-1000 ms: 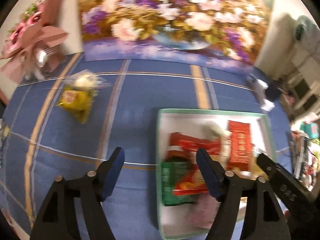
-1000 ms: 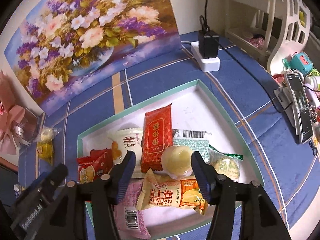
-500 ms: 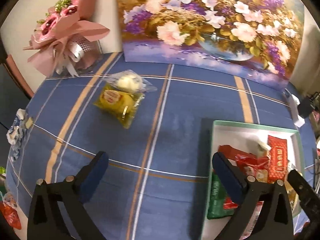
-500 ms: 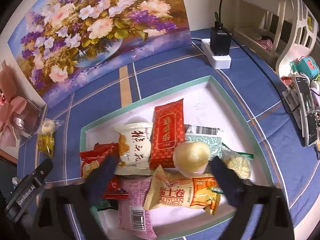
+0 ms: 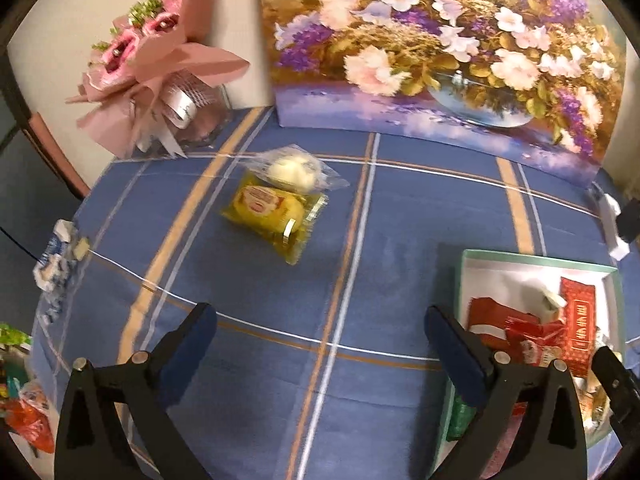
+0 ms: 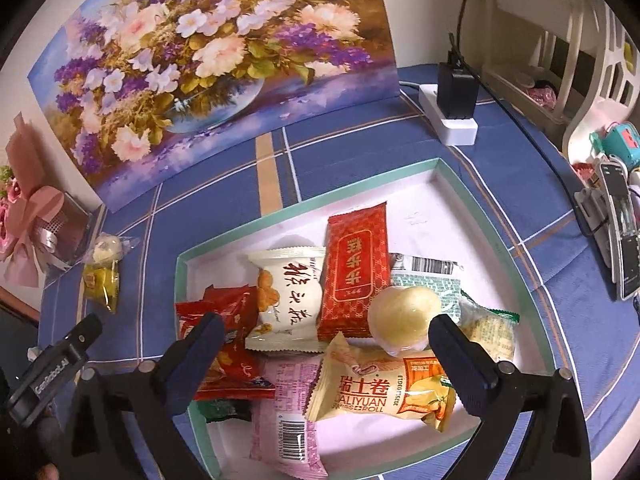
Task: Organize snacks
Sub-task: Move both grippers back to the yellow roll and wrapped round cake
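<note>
A green-rimmed white tray (image 6: pixel 472 184) holds several snack packets, among them a red packet (image 6: pixel 356 268), a white packet (image 6: pixel 290 296), a round yellow cake (image 6: pixel 404 318) and a Swiss roll packet (image 6: pixel 384 390). My right gripper (image 6: pixel 324 336) is open and empty just above the tray's near half. A yellow snack pack (image 5: pixel 276 212) and a clear-wrapped white bun (image 5: pixel 294 168) lie on the blue cloth left of the tray (image 5: pixel 520 260). My left gripper (image 5: pixel 320 328) is open and empty, over the cloth, short of those two.
A flower painting (image 5: pixel 440 48) stands at the back. A pink bouquet (image 5: pixel 160 68) stands at back left. A power strip with charger (image 6: pixel 452 116), a phone on a stand (image 6: pixel 618 236) and a white rack (image 6: pixel 560 60) are on the right. Loose wrappers (image 5: pixel 28 412) lie at the table's left edge.
My left gripper has swung left off the tray, opening wider, and now faces the yellow pack and bun. My right gripper has opened wide over the tray.
</note>
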Demonstrator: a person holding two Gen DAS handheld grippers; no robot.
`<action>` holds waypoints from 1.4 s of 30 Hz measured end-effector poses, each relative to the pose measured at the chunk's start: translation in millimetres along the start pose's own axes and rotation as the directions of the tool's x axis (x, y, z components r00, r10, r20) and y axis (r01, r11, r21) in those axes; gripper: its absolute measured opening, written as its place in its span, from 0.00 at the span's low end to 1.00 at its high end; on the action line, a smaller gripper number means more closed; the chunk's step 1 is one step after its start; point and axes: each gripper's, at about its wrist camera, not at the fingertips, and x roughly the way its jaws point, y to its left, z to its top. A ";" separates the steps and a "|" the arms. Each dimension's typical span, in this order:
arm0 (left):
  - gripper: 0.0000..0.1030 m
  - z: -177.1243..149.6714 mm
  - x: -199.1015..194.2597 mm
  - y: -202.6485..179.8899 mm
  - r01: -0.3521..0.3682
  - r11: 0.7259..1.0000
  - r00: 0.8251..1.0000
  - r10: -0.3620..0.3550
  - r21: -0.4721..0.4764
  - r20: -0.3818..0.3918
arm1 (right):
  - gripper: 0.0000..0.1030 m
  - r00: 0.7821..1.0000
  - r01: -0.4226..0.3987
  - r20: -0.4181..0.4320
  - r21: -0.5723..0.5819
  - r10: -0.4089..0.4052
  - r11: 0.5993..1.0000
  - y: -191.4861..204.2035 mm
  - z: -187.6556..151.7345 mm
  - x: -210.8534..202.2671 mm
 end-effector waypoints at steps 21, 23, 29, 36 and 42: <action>1.00 11.1 9.6 76.8 0.012 0.986 1.000 -0.016 -0.168 -0.021 | 1.00 0.998 -0.043 0.048 -0.090 0.048 0.995 47.9 -5.1 -9.0; 1.00 11.4 15.4 90.9 0.004 0.982 1.000 -0.010 -0.188 -0.030 | 1.00 0.997 -0.054 0.042 -0.099 0.058 0.994 57.5 -6.4 -7.0; 1.00 10.9 32.4 136.7 0.006 0.965 0.999 -0.019 -0.263 -0.046 | 1.00 0.997 -0.076 0.003 -0.169 0.077 0.983 100.3 -13.7 4.6; 1.00 8.2 56.2 180.2 0.001 0.936 0.997 -0.028 -0.352 -0.073 | 1.00 0.993 -0.121 -0.040 -0.261 0.115 0.958 158.3 -21.2 16.8; 1.00 10.5 78.3 201.2 0.006 0.913 0.994 -0.051 -0.408 -0.097 | 1.00 0.984 -0.168 -0.099 -0.293 0.145 0.941 197.5 -26.2 36.6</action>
